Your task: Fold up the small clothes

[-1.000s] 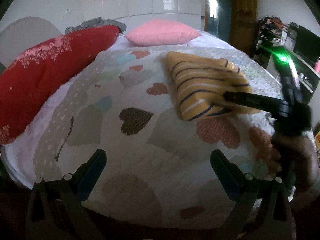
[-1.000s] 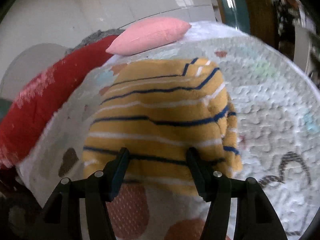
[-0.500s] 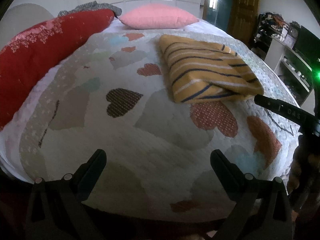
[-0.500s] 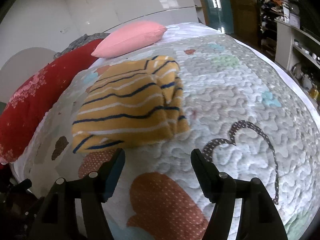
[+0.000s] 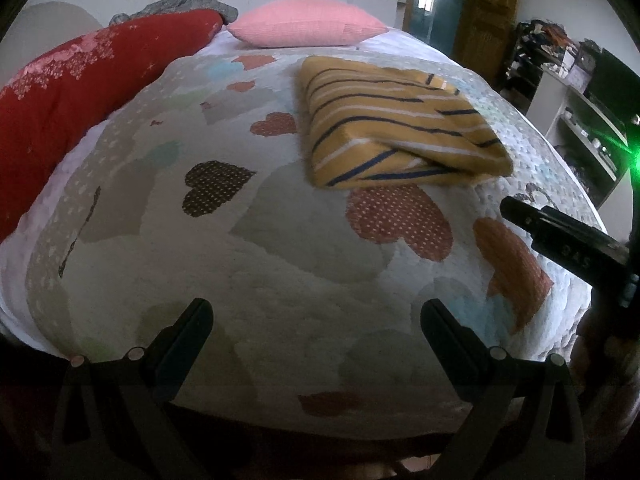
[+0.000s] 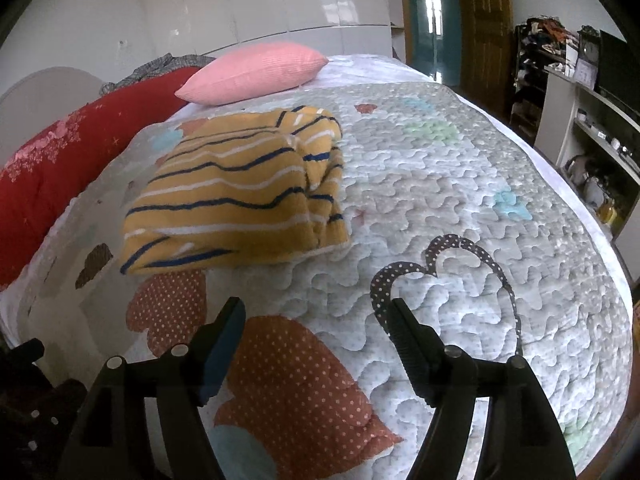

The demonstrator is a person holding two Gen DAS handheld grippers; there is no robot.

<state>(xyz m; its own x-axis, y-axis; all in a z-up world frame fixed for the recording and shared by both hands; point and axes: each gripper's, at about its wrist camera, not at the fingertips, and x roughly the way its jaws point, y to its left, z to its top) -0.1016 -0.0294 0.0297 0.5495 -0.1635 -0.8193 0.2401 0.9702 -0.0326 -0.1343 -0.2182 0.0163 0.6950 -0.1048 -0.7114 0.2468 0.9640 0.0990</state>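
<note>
A folded striped top (image 6: 236, 192) is seen on the quilt (image 6: 460, 208); both grippers (image 5: 316, 320) (image 6: 316, 316) are held wide apart, empty, the right's jaws just widened.

Right gripper (image 6: 316, 316) jaws just widened, nothing between them; folded striped garment (image 6: 240, 192) lies apart on the quilt (image 6: 460, 200).

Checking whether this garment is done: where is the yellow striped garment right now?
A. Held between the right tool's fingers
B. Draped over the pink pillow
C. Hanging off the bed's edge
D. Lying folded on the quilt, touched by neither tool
D: the yellow striped garment lies folded on the quilt, beyond the empty right tool.
</note>
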